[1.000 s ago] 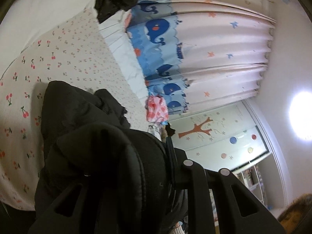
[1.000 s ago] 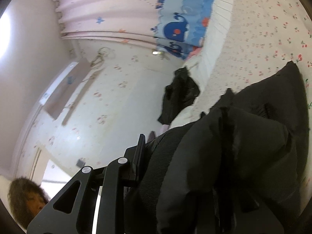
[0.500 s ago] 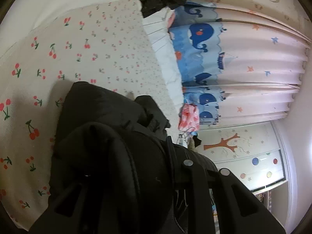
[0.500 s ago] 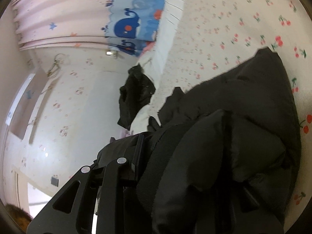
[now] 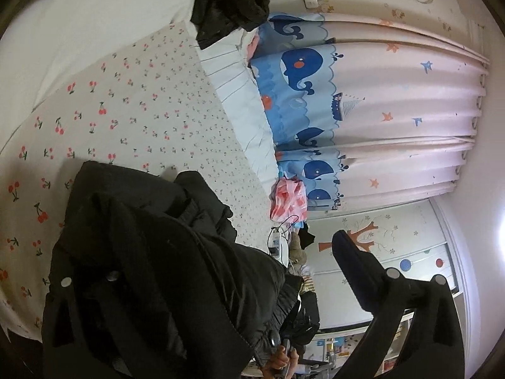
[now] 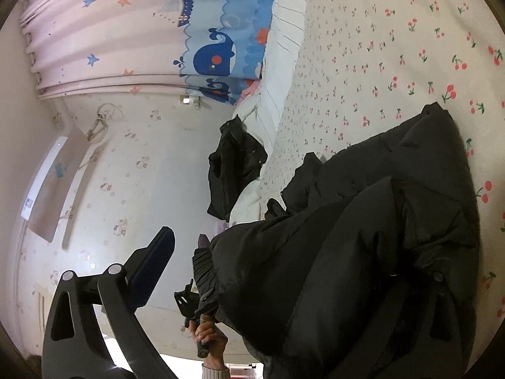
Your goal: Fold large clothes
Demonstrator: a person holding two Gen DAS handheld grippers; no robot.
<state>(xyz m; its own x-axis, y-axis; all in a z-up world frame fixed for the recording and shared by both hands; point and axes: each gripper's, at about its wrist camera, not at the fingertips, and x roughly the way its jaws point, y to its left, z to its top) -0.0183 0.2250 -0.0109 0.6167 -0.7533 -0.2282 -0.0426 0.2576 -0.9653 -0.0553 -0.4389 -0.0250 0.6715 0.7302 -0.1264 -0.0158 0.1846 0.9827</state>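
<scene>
The black coat [image 5: 151, 268] is being released at lower left as the left gripper [image 5: 221, 271] and right gripper [image 6: 284, 252] jaws are opening, fabric still draped between both.

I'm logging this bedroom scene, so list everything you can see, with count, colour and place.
padded jacket: one, black, bunched on the bed, between both tongs
bedsheet: one, white with red cherries, under the jacket
second garment: one, black, heaped at the bed's far end
curtain: one, pink with stars, blue whale band, beyond the bed
checked cloth: one, red and white, at the bed's edge by the curtain
wardrobe door: one, pale, tree picture
left tongs: black, jaws opening, jacket between them
right tongs: black, jaws opening, jacket between them
hand: one, on the other tongs' handle
</scene>
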